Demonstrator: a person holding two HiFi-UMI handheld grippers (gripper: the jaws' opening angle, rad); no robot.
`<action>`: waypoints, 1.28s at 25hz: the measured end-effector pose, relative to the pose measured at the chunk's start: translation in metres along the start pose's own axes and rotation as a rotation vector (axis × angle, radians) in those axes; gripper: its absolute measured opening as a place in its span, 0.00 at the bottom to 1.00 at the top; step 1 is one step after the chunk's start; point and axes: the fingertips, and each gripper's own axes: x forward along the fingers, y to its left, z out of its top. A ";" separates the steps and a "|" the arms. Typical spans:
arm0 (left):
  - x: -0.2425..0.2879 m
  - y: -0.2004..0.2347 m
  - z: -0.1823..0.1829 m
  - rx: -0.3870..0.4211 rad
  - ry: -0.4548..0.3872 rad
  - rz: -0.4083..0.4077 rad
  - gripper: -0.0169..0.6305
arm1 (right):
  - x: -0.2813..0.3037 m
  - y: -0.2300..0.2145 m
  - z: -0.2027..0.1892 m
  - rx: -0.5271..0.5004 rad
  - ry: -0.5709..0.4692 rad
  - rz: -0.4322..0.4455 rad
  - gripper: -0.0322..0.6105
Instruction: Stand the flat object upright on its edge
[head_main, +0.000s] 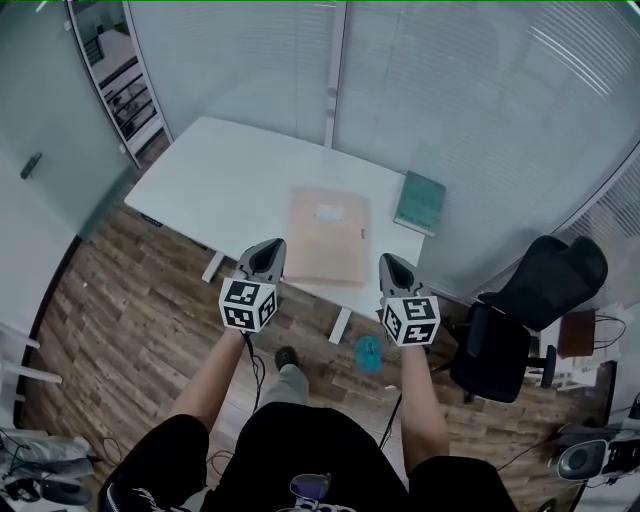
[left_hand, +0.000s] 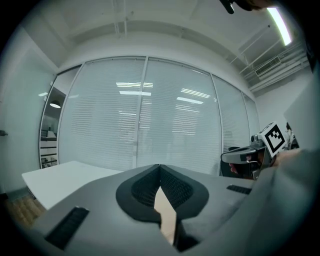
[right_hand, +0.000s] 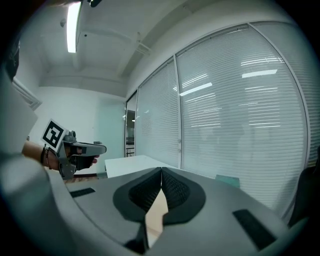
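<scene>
Tan folder (head_main: 329, 238) flat on white table (head_main: 215, 175) (left claw (head_main: 268, 251), right claw (head_main: 391, 263) closed)

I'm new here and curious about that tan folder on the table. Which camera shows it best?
The head view: it shows the whole tan folder lying flat on the white table, seen from above. The left gripper view and the right gripper view each catch only a tan sliver below their closed jaws, probably that folder.

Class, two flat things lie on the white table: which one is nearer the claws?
The beige folder, near the table's front edge, just ahead of the left claw and right claw. The green book lies farther back, by the right edge.
</scene>
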 end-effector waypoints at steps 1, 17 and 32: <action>0.008 0.005 0.001 0.000 0.000 -0.005 0.06 | 0.009 -0.003 0.001 0.001 0.002 -0.004 0.08; 0.103 0.101 -0.008 -0.006 0.041 -0.055 0.06 | 0.138 -0.017 0.001 0.010 0.050 -0.042 0.08; 0.142 0.121 -0.032 -0.066 0.109 -0.197 0.06 | 0.163 -0.037 -0.013 0.052 0.056 -0.114 0.08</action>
